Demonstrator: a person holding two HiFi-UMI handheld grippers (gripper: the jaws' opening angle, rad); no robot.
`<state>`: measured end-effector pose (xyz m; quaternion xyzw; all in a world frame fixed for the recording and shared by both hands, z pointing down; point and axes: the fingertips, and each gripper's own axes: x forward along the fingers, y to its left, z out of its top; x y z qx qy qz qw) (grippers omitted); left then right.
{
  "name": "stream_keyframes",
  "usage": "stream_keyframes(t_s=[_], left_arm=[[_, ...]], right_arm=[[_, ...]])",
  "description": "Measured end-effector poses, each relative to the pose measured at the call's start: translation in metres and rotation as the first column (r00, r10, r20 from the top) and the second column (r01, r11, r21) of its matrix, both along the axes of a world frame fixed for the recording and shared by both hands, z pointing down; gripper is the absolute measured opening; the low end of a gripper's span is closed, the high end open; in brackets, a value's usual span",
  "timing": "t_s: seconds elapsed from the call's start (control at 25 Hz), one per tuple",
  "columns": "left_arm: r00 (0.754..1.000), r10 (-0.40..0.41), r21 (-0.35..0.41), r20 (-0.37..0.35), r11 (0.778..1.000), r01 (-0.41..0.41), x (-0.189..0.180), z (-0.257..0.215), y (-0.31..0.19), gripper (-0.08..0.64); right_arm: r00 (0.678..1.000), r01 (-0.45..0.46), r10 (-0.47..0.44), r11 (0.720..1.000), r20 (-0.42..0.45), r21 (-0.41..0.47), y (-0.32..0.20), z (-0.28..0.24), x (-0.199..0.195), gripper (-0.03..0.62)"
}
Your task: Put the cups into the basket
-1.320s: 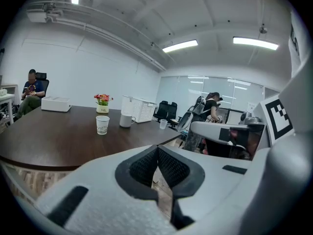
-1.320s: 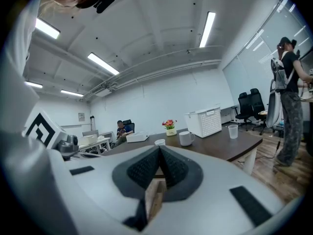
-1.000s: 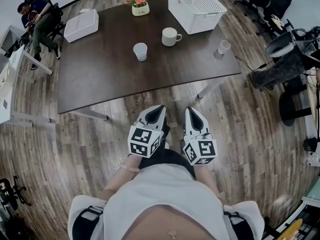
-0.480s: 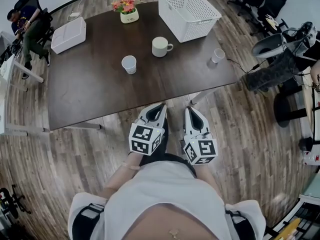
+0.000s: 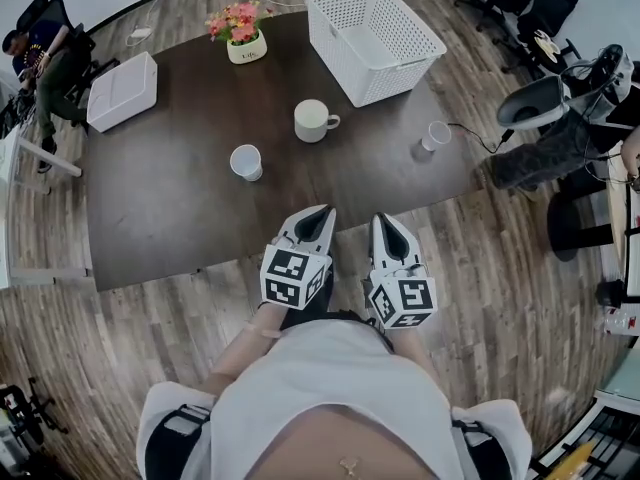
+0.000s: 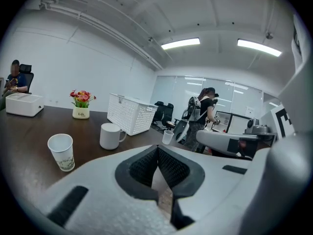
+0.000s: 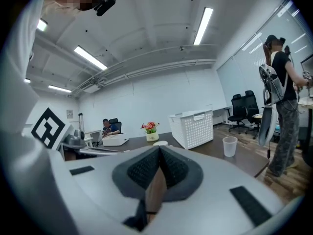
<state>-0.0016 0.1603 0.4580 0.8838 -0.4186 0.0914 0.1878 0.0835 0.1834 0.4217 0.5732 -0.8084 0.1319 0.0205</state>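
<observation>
The basket (image 5: 375, 38) stands empty at the far end of the table (image 5: 180, 198), and that's the whole score so far: no cup is in it. Three are waiting. The mug (image 5: 312, 121) is the closest, just off the basket's near left corner. The paper cup (image 5: 245, 162) stands further out from the basket on that same side, past the mug and nearer the person. The clear cup (image 5: 435, 135) is apart from the other two, off the basket's near right corner, close to the table's edge. All three are upright and none touches the basket.

The left gripper (image 5: 316, 214) and the right gripper (image 5: 386, 222) sit side by side at the near edge of the table, well short of the basket, noses pointing its way. Each one's own view shows the pads pressed together with nothing between them: both clenched, both empty.

So the job looks barely begun. The likely next thing is to open a pair of jaws and reach for a cup. The paper cup lies on the left gripper's side, the clear cup on the right's. Three pick-ups and three drops remain.
</observation>
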Motion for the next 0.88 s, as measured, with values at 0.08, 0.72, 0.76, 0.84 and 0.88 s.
stream_keyframes(t_s=[0.08, 0.72, 0.76, 0.84, 0.88], left_arm=[[1.000, -0.006, -0.005, -0.002, 1.000, 0.006, 0.000, 0.000, -0.018, 0.011], [1.000, -0.014, -0.014, -0.018, 1.000, 0.013, 0.016, 0.000, -0.140, 0.011], [1.000, -0.018, -0.021, -0.022, 1.000, 0.018, 0.016, 0.002, -0.144, 0.011], [0.999, -0.030, -0.030, -0.032, 0.999, 0.029, 0.015, 0.004, -0.154, 0.011], [0.999, -0.036, -0.033, -0.036, 0.999, 0.035, 0.014, 0.004, -0.159, 0.011]], right_arm=[[1.000, 0.002, -0.002, 1.000, -0.002, 0.000, -0.017, -0.001, 0.000, 0.012], [0.998, 0.046, -0.047, 0.999, -0.050, -0.016, -0.149, 0.002, 0.010, 0.012], [0.997, 0.057, -0.058, 0.998, -0.054, -0.023, -0.157, 0.004, 0.008, 0.012], [0.995, 0.081, -0.083, 0.996, -0.059, -0.029, -0.173, 0.005, 0.005, 0.012], [0.994, 0.093, -0.095, 0.995, -0.062, -0.029, -0.180, 0.004, 0.003, 0.012]])
